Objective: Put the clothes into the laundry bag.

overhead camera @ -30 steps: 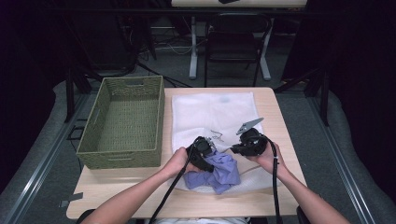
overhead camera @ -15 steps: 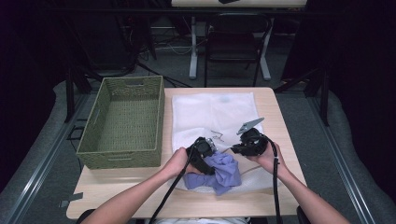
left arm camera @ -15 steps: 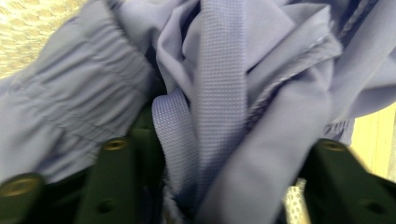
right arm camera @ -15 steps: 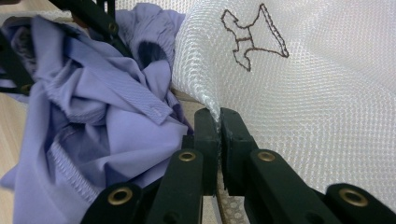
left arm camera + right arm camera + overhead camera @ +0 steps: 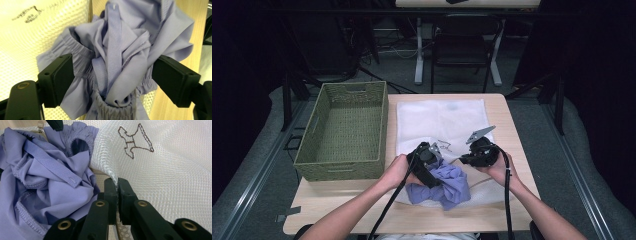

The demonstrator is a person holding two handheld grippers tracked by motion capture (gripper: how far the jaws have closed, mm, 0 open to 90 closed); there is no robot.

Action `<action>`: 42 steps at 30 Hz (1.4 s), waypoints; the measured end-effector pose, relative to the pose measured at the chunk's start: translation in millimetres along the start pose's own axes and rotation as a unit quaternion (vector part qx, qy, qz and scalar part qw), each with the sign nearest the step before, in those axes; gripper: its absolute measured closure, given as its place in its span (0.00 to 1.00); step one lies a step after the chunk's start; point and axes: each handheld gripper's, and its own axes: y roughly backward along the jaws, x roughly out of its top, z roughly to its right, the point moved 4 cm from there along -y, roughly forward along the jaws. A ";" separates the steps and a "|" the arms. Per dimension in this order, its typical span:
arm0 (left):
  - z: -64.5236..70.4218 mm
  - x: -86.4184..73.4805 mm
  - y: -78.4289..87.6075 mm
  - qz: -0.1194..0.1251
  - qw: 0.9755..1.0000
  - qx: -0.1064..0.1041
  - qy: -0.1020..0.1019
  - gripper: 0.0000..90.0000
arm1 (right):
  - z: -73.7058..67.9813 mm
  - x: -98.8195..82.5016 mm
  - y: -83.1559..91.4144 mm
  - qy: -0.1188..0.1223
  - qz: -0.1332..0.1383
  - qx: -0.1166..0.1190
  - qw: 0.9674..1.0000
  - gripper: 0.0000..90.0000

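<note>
Left gripper (image 5: pixel 432 167) is sitting on top of the crumpled lilac garment (image 5: pixel 443 186) at the near edge of the table (image 5: pixel 362 210), jaws having just been opening; in the left gripper view they are standing apart on either side of the bunched cloth (image 5: pixel 117 57), which is still bulging up between them, pads no longer pressing it. Right gripper (image 5: pixel 468 159) is staying clamped tight on the edge of the white mesh laundry bag (image 5: pixel 439 120); in the right gripper view the jaws are pinching the mesh hem (image 5: pixel 160 170) flat between them, with the bag's embroidered dark mark (image 5: pixel 133 141) just above. Garment is lying at the bag's near end, touching the mesh, with its elastic waistband and a woven strap (image 5: pixel 51 162) facing the right gripper; whether any part is already inside the opening I cannot tell. Bag is spreading flat across the middle of the table, away from the person. Green woven basket (image 5: pixel 344 132) is sitting on the left side of the table, just beside the bag, well clear of both hands. Cables (image 5: pixel 507 200) are trailing back from each gripper along the forearms. Beyond the far edge a dark chair (image 5: pixel 462 45) and table legs are standing on the grey floor, clear of the work.
</note>
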 end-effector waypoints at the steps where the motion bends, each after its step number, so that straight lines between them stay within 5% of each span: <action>1: 0.9 0.7 0.8 0.003 1.000 0.000 -0.002 0.20 | 0.1 -0.1 0.0 0.000 0.000 0.000 1.000 0.97; 5: 6.9 3.8 -9.5 0.004 1.000 -0.009 -0.012 0.28 | 1.2 0.2 -0.5 0.000 0.001 0.002 1.000 0.97; 8: 10.6 3.5 -32.5 -0.009 1.000 -0.015 -0.020 0.39 | 0.8 0.7 -0.6 0.001 0.000 0.002 1.000 0.97; 12: 11.0 0.5 -51.7 -0.021 0.999 -0.001 -0.029 0.65 | -0.8 1.2 0.6 0.001 0.001 0.001 1.000 0.97; 17: 6.7 -1.0 -59.5 -0.014 1.000 0.003 -0.019 0.83 | -2.5 2.0 2.9 0.003 0.004 0.001 1.000 0.97; 20: 7.1 2.3 -54.2 -0.011 1.000 0.012 -0.014 0.86 | -3.2 3.5 6.3 -0.001 0.010 0.003 1.000 0.97; 26: 6.3 10.9 -36.5 0.022 0.999 0.046 0.005 0.87 | -1.5 6.1 13.8 -0.011 0.026 0.006 1.000 0.97; 31: 0.6 0.4 -61.5 0.005 0.998 0.056 0.024 0.83 | -1.6 3.7 8.1 -0.014 0.014 0.011 1.000 0.97; 42: 14.4 2.3 -14.3 0.020 0.998 0.063 0.002 0.33 | 1.3 0.9 6.8 -0.016 0.009 0.010 1.000 0.97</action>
